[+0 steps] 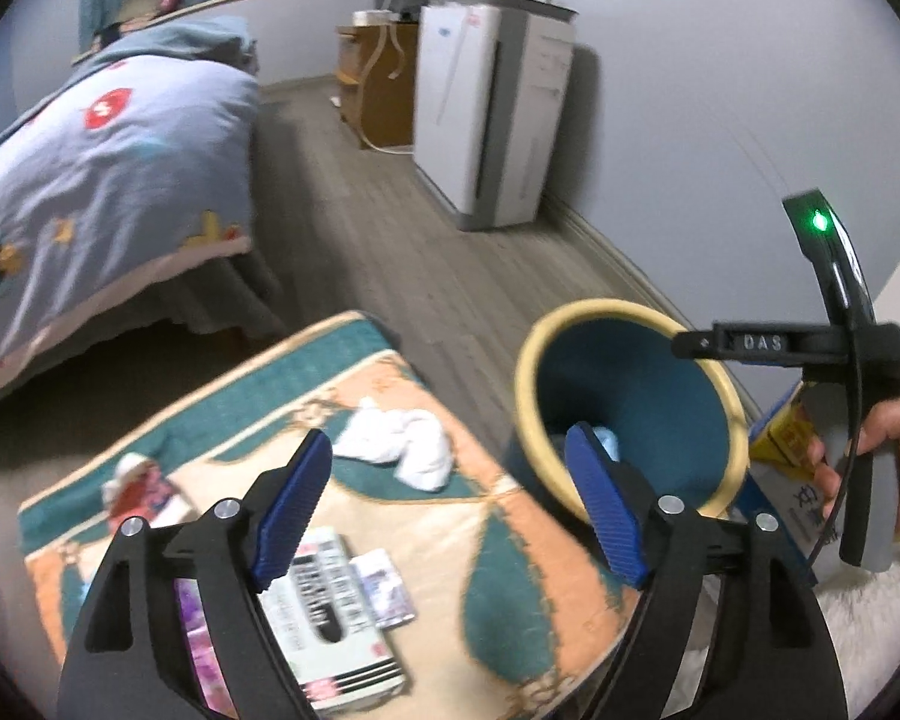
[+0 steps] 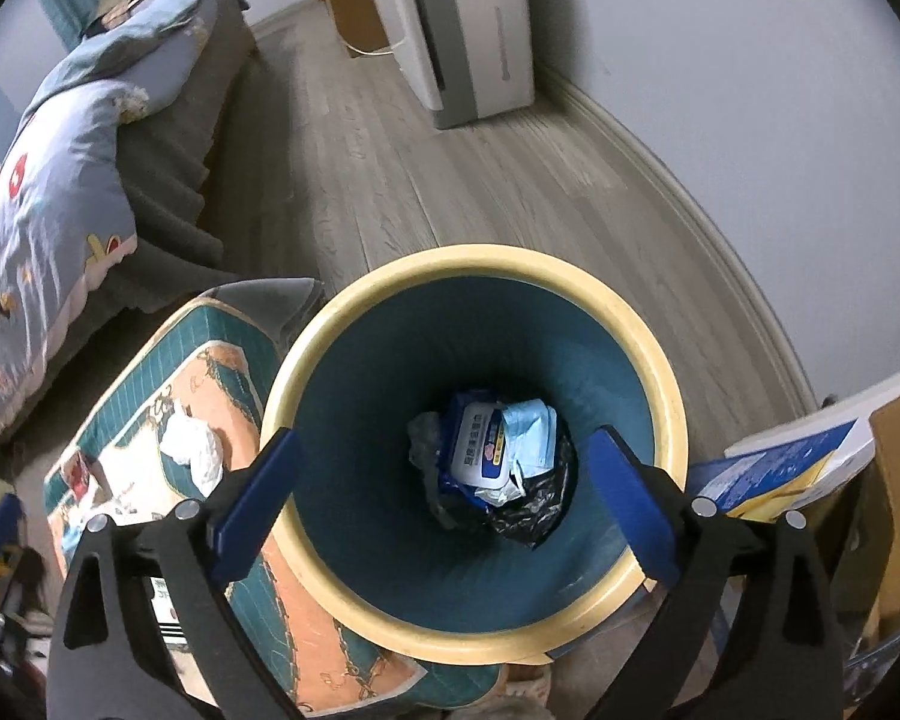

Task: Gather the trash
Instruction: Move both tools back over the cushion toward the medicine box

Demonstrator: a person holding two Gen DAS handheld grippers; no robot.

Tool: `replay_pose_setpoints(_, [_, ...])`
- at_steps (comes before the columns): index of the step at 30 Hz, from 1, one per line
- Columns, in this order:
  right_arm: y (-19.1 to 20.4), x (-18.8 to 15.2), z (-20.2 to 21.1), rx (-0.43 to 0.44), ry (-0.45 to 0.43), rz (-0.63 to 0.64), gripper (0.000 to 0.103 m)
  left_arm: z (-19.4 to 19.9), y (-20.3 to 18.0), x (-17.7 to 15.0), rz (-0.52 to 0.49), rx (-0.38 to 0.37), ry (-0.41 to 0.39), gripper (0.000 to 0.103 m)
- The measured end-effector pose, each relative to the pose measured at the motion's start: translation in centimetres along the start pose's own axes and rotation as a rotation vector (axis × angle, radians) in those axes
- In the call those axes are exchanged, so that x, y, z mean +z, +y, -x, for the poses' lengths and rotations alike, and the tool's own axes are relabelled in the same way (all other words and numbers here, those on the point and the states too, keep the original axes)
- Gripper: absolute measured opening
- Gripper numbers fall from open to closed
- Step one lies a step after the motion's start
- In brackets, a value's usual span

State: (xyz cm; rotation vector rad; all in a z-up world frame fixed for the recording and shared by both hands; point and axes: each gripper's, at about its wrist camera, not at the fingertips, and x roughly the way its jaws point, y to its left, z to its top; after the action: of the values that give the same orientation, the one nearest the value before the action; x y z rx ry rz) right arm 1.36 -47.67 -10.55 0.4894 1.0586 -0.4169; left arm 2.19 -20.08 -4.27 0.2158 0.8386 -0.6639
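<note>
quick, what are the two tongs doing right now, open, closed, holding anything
Left tongs: open, holding nothing, over the mat.
Right tongs: open, holding nothing, above the trash bin.

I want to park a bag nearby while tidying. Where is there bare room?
Bare wood floor lies between the bed, the white appliance and the bin. The patterned mat is crowded: crumpled tissue, packets.

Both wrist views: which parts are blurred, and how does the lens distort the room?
Left wrist view: the patterned mat and papers are smeared by motion blur; the bin is sharper. Right wrist view: trash in the bin is fairly sharp; the baseboard bows, and dark corners frame both views.
</note>
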Motion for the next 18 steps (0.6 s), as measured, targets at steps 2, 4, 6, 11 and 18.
replay_pose_setpoints(2, [0.8, -0.1, 0.3, -0.008, -0.009, 0.028, 0.096, 1.1, 1.4, 0.0, 0.015, 0.023, -0.011, 0.086])
replay_pose_setpoints(4, [1.8, -0.3, 0.5, -0.011, -0.020, 0.055, 0.097, 2.2, 2.8, -0.2, 0.032, 0.047, -0.023, 0.088])
replay_pose_setpoints(6, [2.9, -0.4, 0.9, -0.012, -0.031, 0.082, 0.097, 3.2, 4.3, -0.6, 0.052, 0.068, -0.032, 0.088])
replay_pose_setpoints(11, [6.1, -1.1, 1.6, -0.001, -0.055, 0.158, 0.097, 4.9, 7.4, -2.1, 0.117, 0.118, -0.052, 0.092])
replay_pose_setpoints(18, [11.6, -2.6, 3.1, 0.032, -0.093, 0.280, 0.097, 6.4, 10.8, -3.9, 0.215, 0.162, -0.067, 0.093])
